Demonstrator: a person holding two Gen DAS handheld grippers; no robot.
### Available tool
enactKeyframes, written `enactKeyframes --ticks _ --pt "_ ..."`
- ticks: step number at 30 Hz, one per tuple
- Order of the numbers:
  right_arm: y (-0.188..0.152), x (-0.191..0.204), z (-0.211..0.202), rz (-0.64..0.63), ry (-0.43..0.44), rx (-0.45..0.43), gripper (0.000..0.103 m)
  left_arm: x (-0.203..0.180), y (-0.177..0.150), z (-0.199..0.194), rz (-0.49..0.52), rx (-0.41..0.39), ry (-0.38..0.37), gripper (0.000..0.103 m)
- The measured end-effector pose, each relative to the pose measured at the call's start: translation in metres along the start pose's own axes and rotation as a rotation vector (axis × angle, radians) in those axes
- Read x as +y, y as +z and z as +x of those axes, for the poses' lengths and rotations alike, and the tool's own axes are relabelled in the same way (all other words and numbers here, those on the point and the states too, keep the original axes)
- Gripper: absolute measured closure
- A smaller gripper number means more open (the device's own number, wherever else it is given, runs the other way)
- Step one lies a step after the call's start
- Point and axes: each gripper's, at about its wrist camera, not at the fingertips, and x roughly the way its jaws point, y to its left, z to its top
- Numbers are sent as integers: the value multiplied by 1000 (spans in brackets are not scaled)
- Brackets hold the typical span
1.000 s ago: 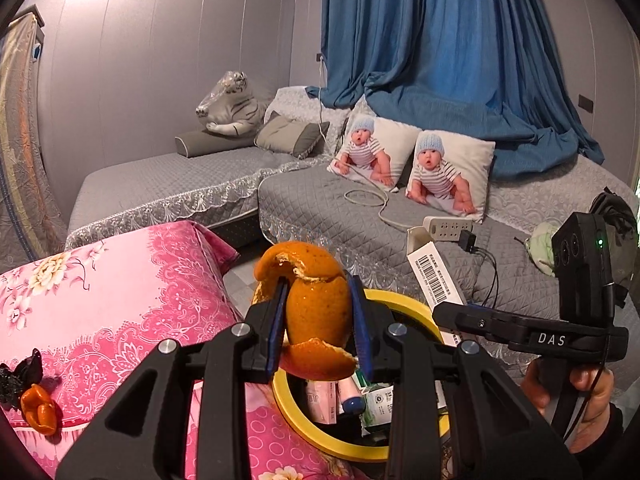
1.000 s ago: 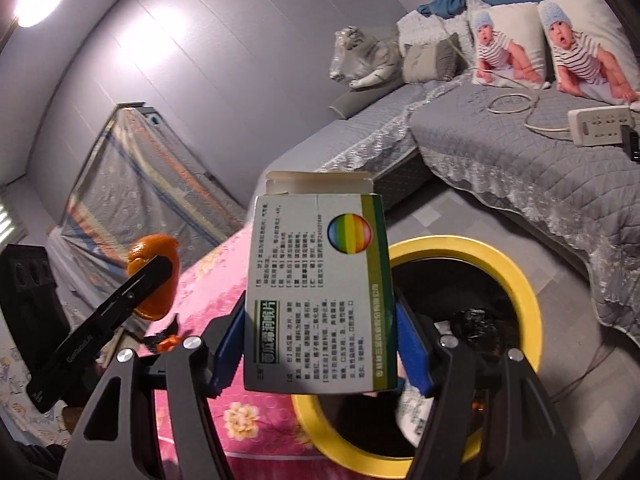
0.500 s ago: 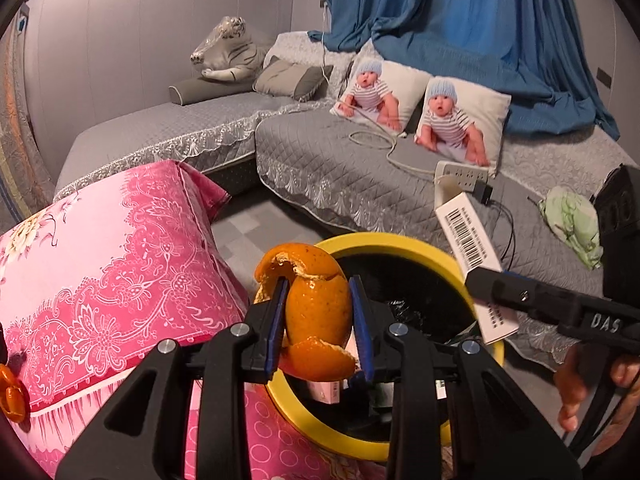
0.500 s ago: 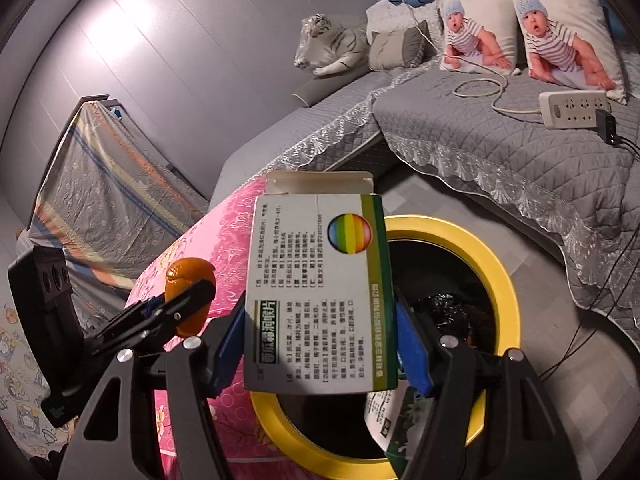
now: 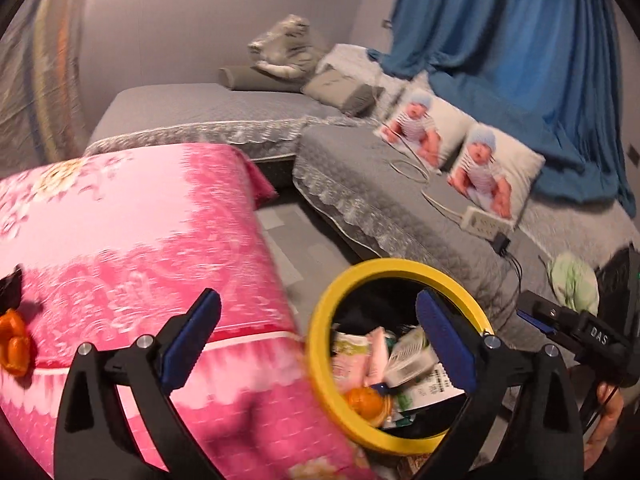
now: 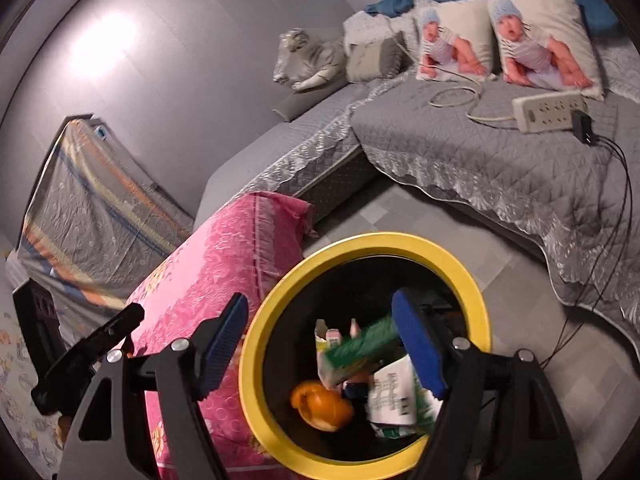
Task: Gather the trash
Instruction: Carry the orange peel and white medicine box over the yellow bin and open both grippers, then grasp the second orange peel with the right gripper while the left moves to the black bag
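A yellow-rimmed black bin (image 5: 324,320) (image 6: 256,312) stands on the floor beside the pink table. The orange peel (image 5: 364,400) (image 6: 322,404) lies inside it among boxes and wrappers. The green-and-white box (image 6: 360,350) is blurred inside the bin opening, apart from the fingers. My left gripper (image 5: 316,340) is open and empty over the table's corner and the bin's rim. My right gripper (image 6: 324,344) is open and empty above the bin. More orange peel (image 5: 14,346) lies on the table at the far left.
The pink flowered tablecloth (image 5: 140,248) covers the table left of the bin. A grey quilted sofa (image 6: 500,160) with baby-print pillows, a power strip (image 6: 548,112) and cables stands behind. Grey tiled floor lies between sofa and bin.
Both grippers have opened. The orange peel dropped from the left one into the bin, and the box left the right one and is falling into the bin.
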Motion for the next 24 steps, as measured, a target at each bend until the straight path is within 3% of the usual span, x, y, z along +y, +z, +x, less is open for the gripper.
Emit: enactKeyframes --ticks 6,9,14,16,18,24 --pt "-5 67 2 -198 108 16 32 62 1 -58 -60 -111 91 9" --pt "-16 120 13 -324 200 61 23 109 -5 -101 -73 -193 201 9" --pt "-60 236 58 -569 357 243 23 190 -27 -163 -135 -249 408 8" --pt "-83 283 78 -699 372 304 23 229 -38 -193 -194 -275 508 9" --pt "-107 327 101 -811 382 369 23 256 -43 -214 -237 -278 558 8" --pt "-162 404 175 -988 311 496 23 319 -55 -290 -342 -372 689 8"
